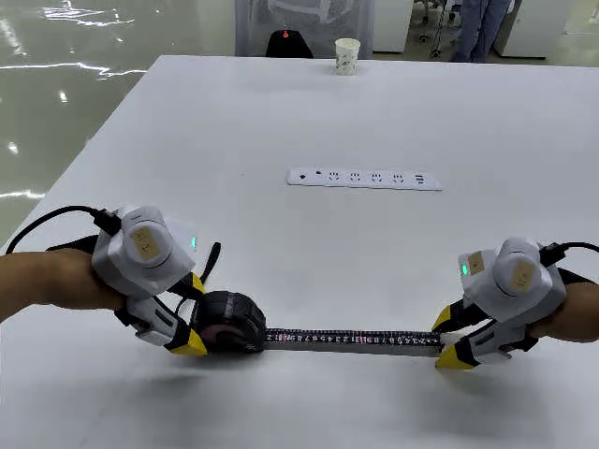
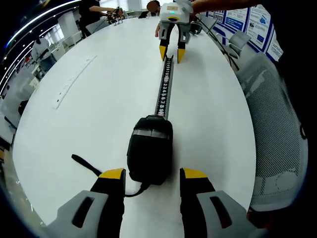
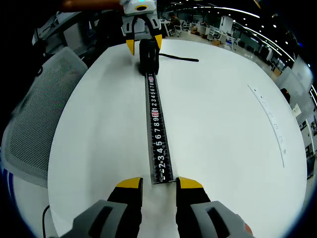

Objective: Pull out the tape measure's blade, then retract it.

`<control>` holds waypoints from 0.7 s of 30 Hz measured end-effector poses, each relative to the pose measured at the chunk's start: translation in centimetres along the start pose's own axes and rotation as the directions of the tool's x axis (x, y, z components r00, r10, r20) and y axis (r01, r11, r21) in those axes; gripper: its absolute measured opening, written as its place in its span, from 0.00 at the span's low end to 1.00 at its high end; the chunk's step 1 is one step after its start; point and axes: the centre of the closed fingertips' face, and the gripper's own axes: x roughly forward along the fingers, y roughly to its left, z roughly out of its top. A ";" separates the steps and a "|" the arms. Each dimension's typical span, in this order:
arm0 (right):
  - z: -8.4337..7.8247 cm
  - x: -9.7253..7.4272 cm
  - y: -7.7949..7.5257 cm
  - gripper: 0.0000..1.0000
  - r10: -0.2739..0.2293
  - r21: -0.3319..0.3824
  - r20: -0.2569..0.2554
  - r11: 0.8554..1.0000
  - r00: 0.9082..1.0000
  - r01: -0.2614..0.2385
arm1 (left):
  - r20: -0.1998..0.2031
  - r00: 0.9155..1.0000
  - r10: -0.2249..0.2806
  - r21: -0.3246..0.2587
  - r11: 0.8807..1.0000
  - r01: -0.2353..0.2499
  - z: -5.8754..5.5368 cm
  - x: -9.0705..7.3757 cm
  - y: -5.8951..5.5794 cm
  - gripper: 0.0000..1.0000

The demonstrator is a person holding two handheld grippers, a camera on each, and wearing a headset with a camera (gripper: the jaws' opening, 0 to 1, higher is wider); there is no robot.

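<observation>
Your left gripper point(image 2: 154, 174), bottom centre of its view: jaws spread, flanking the rear of tape measure case point(image 2: 150, 148), gap visible on the right. Blade point(image 3: 157, 124) out, flat on table point(image 1: 374, 112), long axis straight from case up-frame to your right gripper point(image 3: 160, 183). Its jaws also spread, blade tip between them, unpinched. Retraction looks next: blade should run toward left gripper.

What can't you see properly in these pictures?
The left gripper covers one side of the tape measure case in the head view, so whether the jaws squeeze it is unclear.
The blade has numbers too small to read in the head view.
The paper cup pattern is too small, head view.
The power strip sockets are blurred, left gripper view.
</observation>
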 end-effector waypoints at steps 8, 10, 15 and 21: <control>-0.5 -0.7 0.0 0.31 -0.039 0.037 0.014 0.999 0.999 0.039 | 0.030 0.999 0.013 -0.064 0.998 -0.011 -0.1 -0.7 -0.8 0.46; -0.5 -0.9 0.2 0.32 -0.048 0.049 0.020 0.998 0.999 0.047 | 0.026 0.999 0.020 -0.066 0.998 -0.018 -0.3 -0.8 -0.9 0.48; -0.6 -1.5 0.5 0.37 -0.074 0.079 0.041 0.994 0.996 0.071 | 0.044 0.998 0.037 -0.103 0.994 -0.032 -0.3 -1.2 -1.2 0.51; -0.9 -2.2 1.2 0.40 -0.100 0.111 0.060 0.989 0.993 0.093 | 0.067 0.996 0.055 -0.148 0.988 -0.045 -0.4 -1.5 -1.6 0.55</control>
